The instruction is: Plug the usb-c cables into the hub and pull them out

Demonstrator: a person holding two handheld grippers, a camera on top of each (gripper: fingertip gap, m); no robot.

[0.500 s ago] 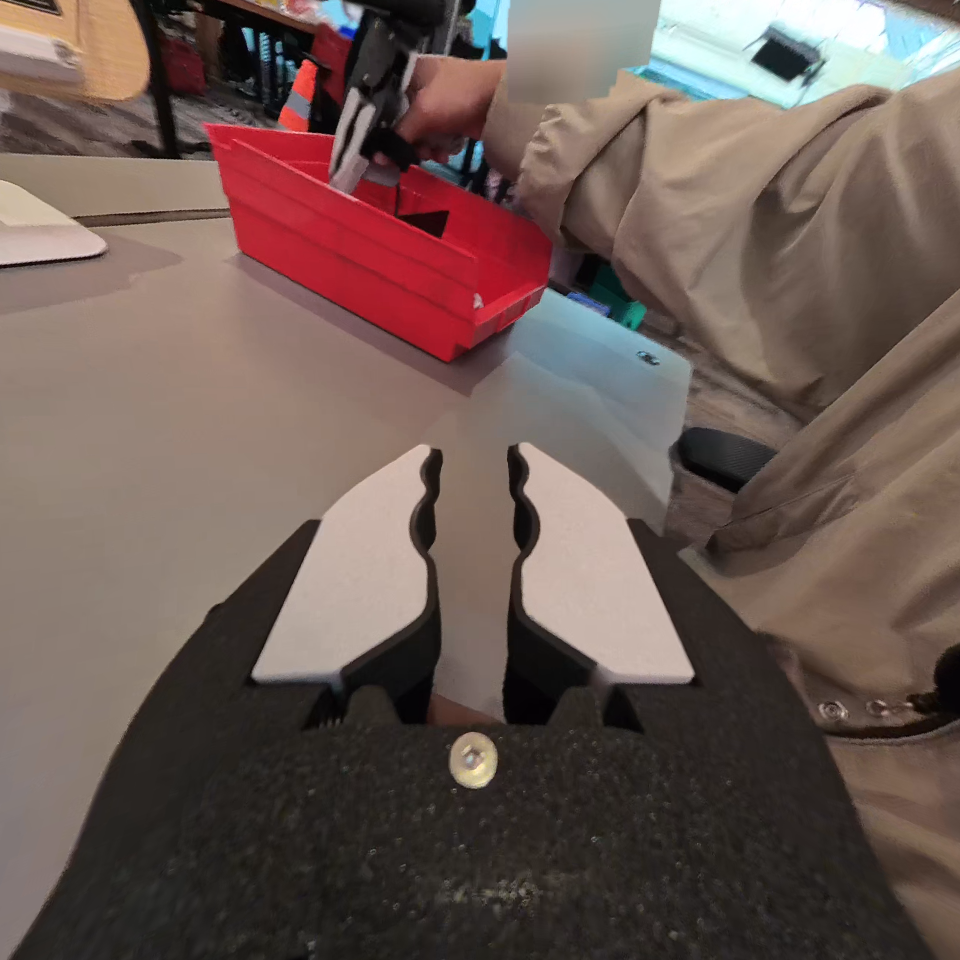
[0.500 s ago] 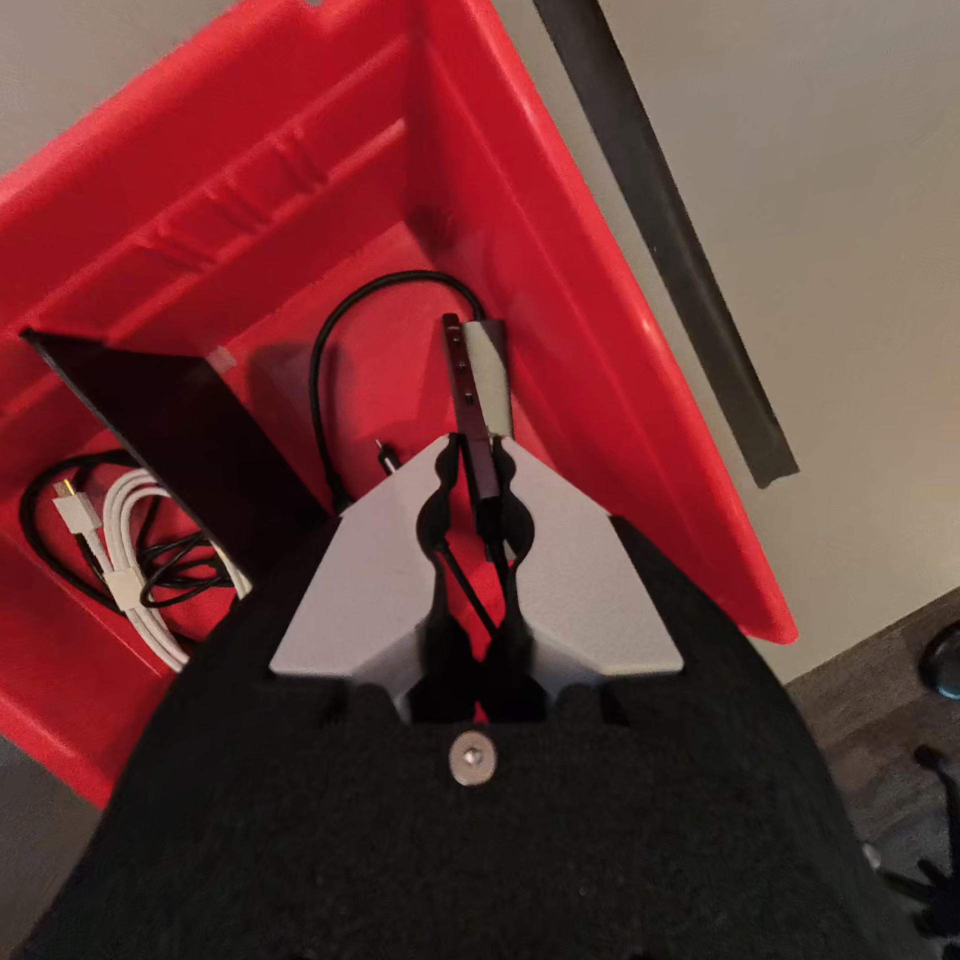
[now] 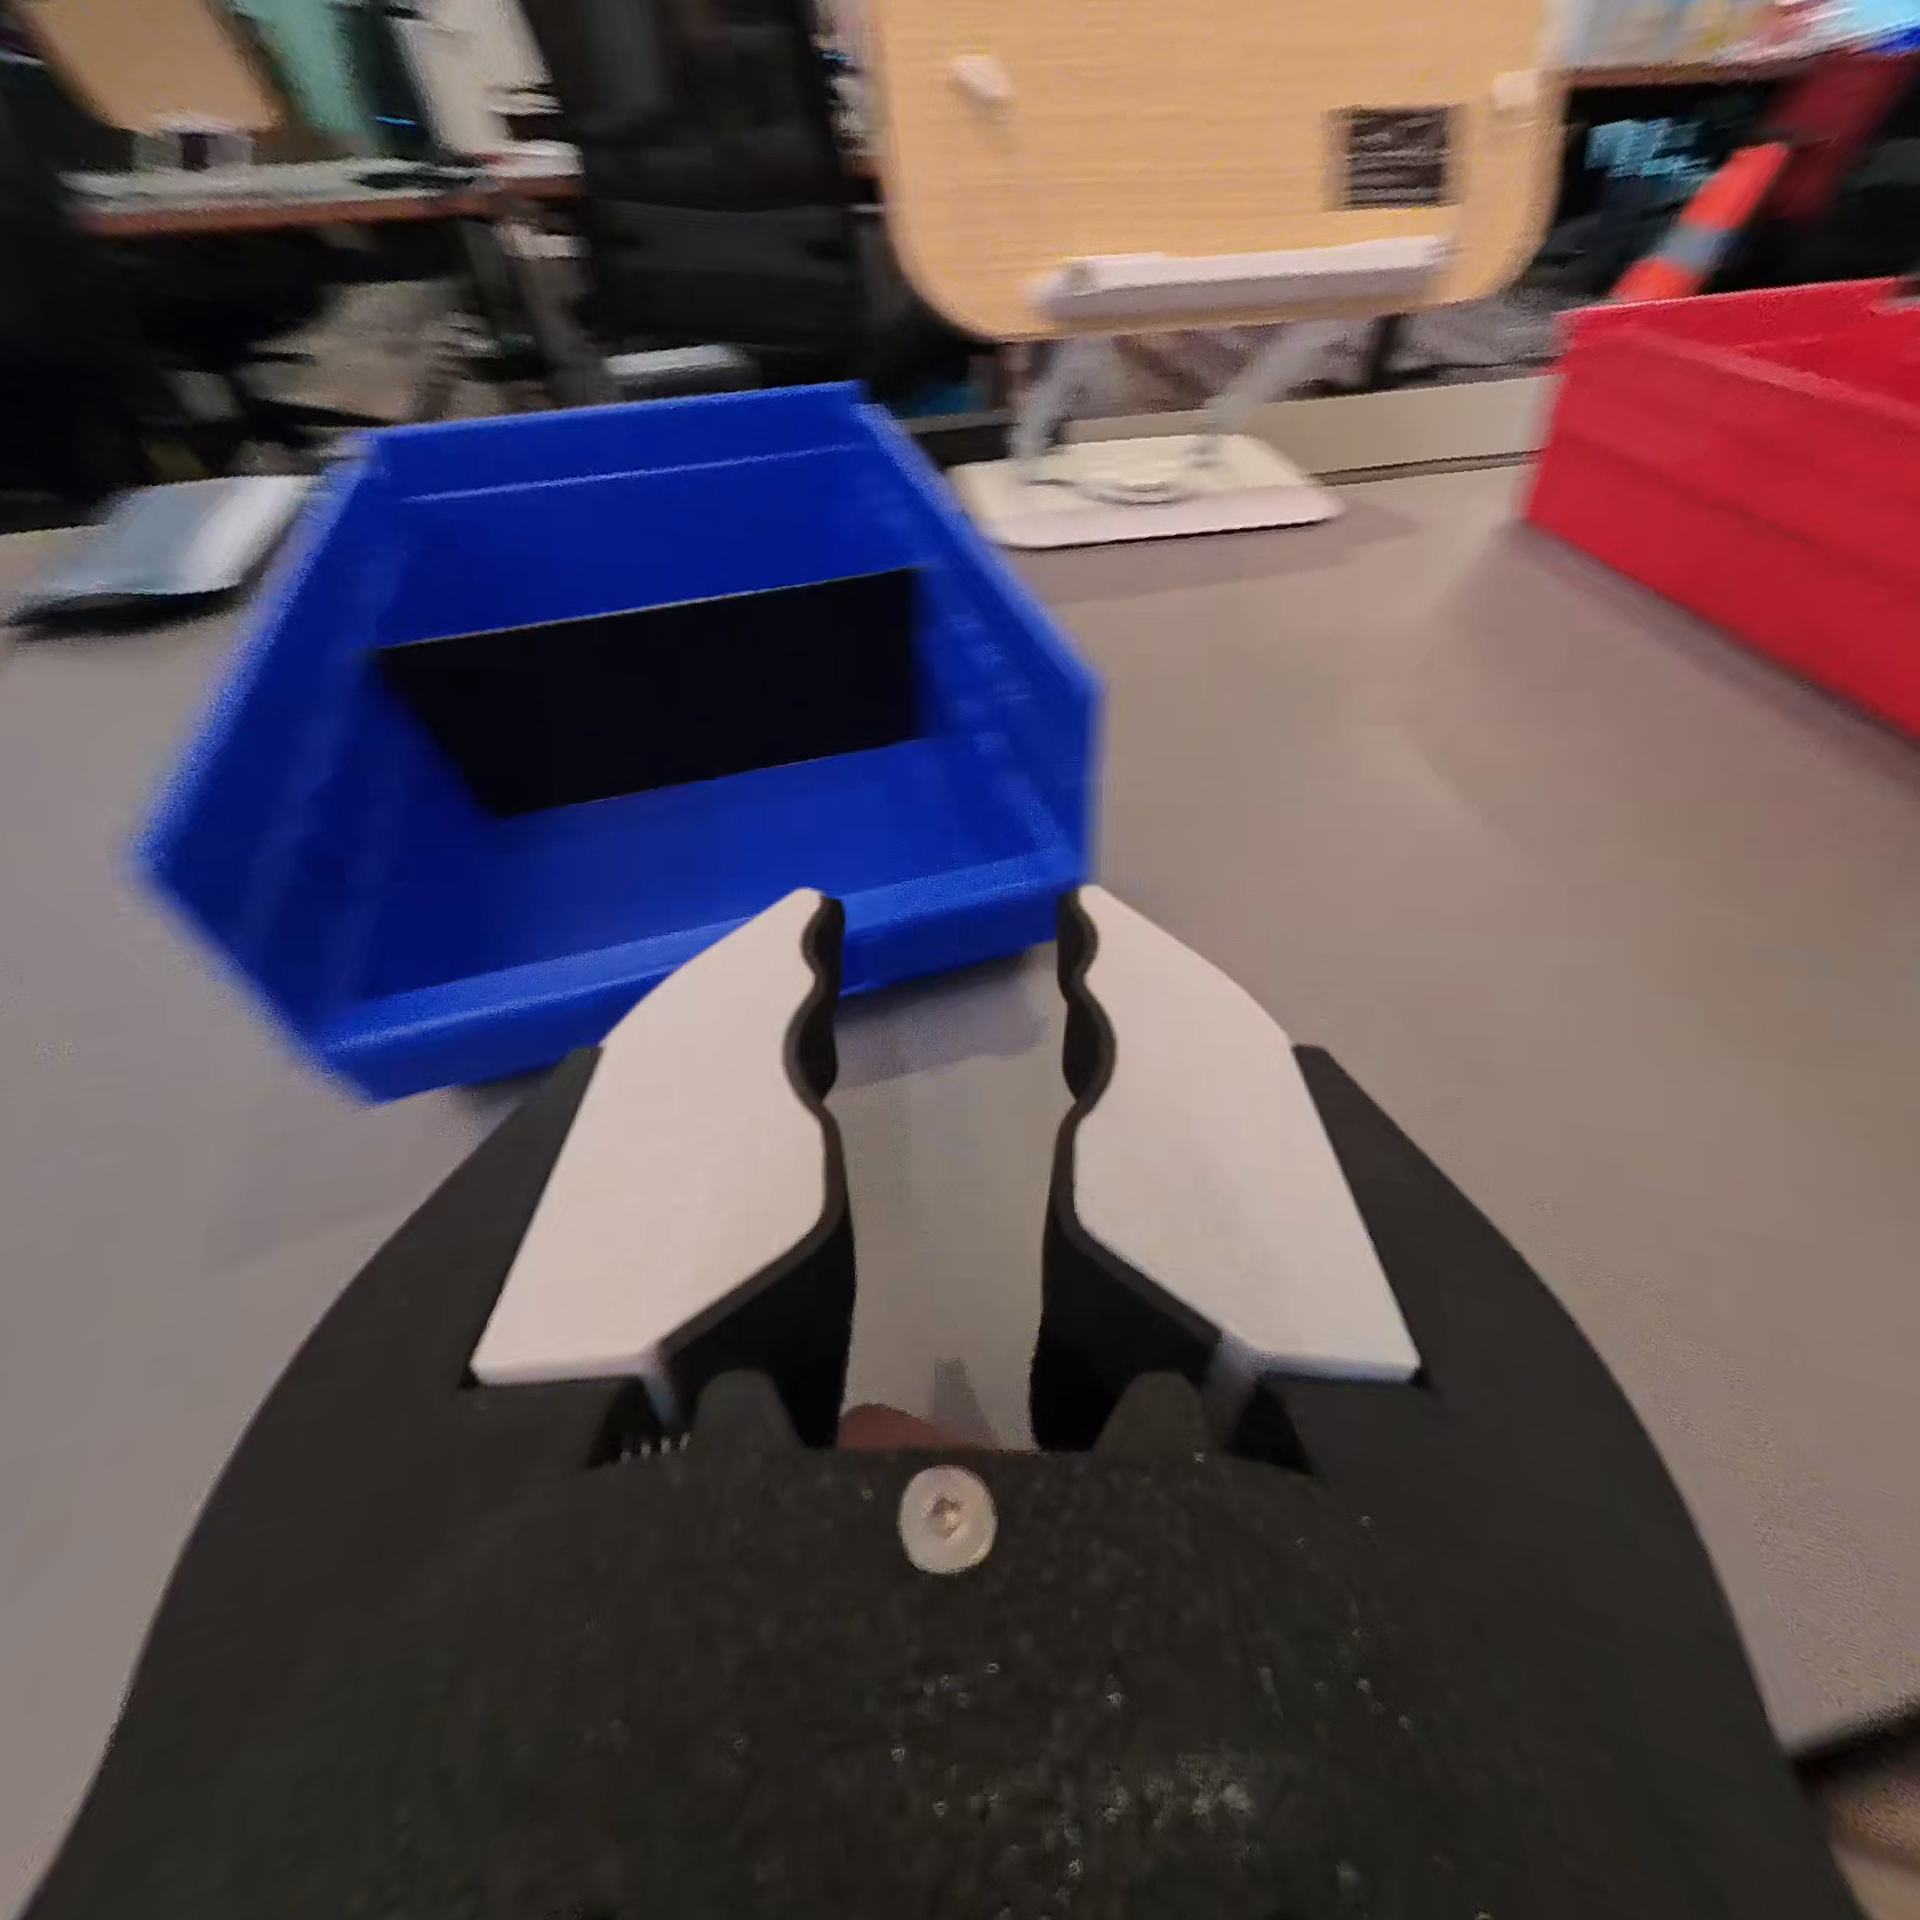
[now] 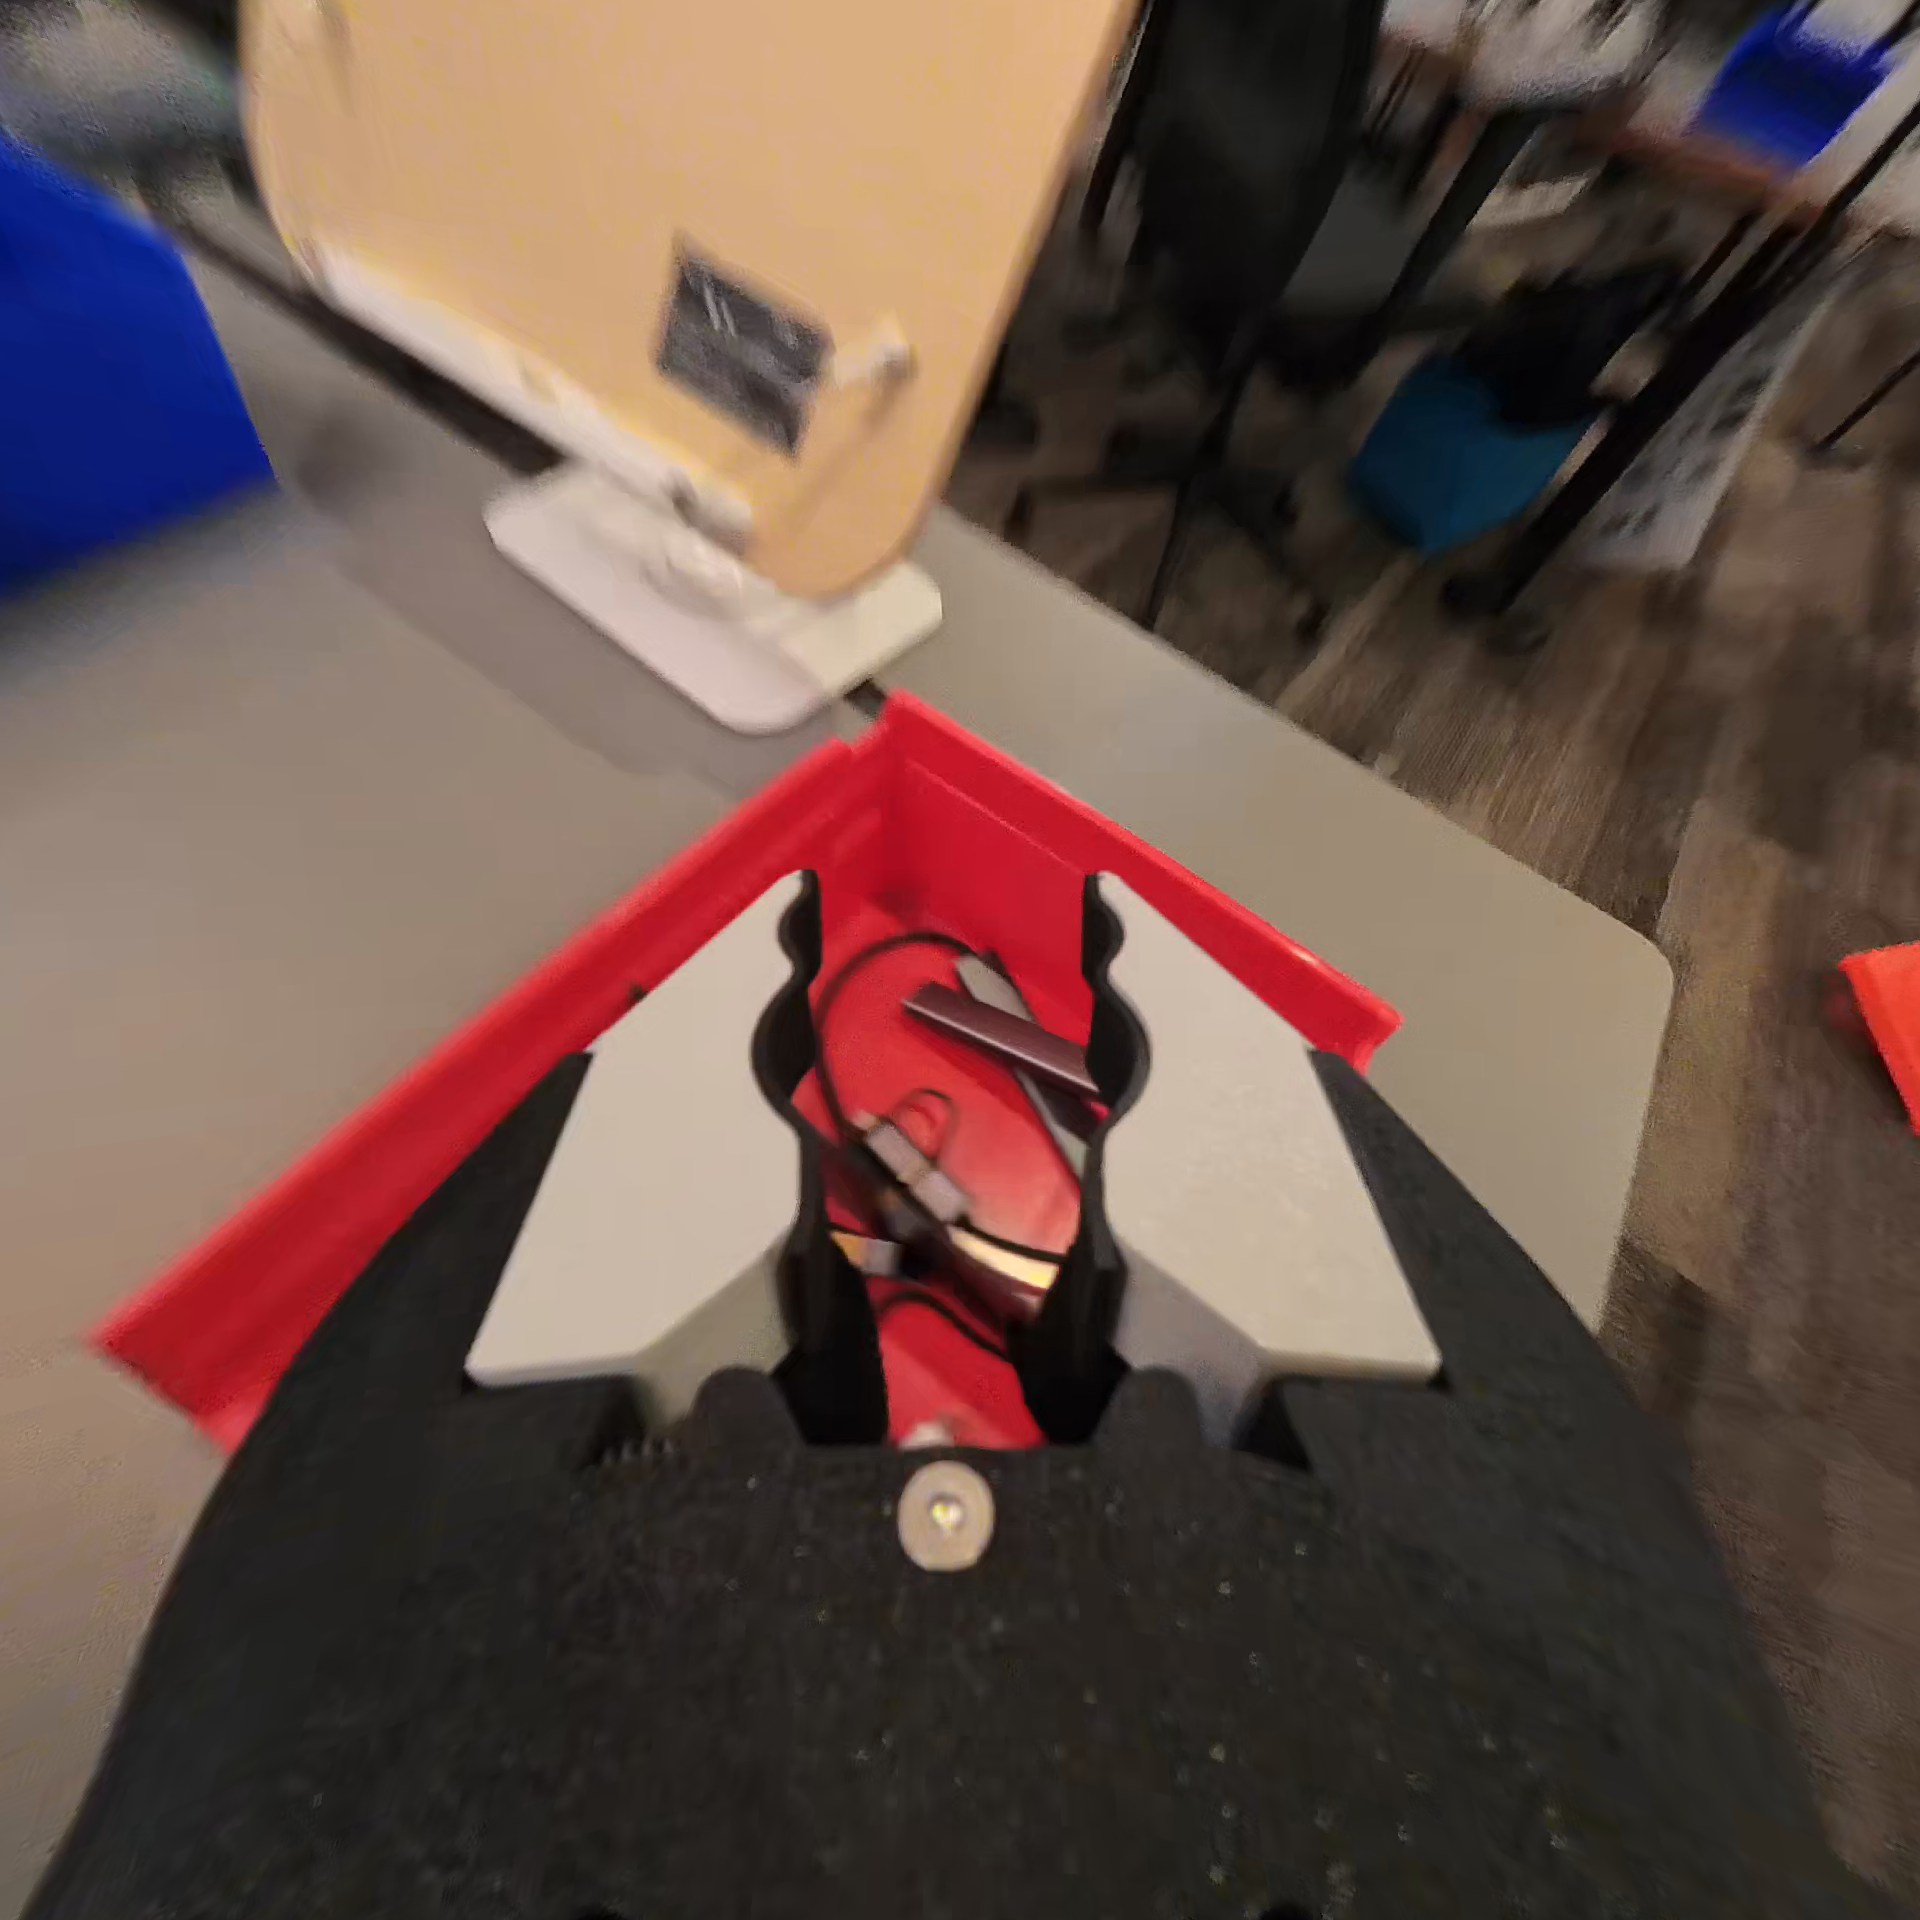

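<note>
Right gripper [image 4: 945,997] hangs over the red bin [image 4: 727,831], jaws spread wide and holding nothing, and down between them the hub [image 4: 997,1023] lies loose on the bin floor near the far corner. Its black lead [image 4: 831,1049] loops round towards silver-tipped connectors [image 4: 914,1164] lying just beside it; the blur hides whether any plug sits in a port. By the look of it the plugging and pulling is either finished or not begun, since neither tool has hold of a cable. Left gripper [image 3: 945,966] is parted too, empty, low over the grey table [image 3: 1455,935], with a blue bin [image 3: 623,727] straight ahead by the table's far edge. A tan board on a white stand [image 3: 1195,187] stands behind, between the bins. The red bin's tall walls would crowd any grab at the hub.
</note>
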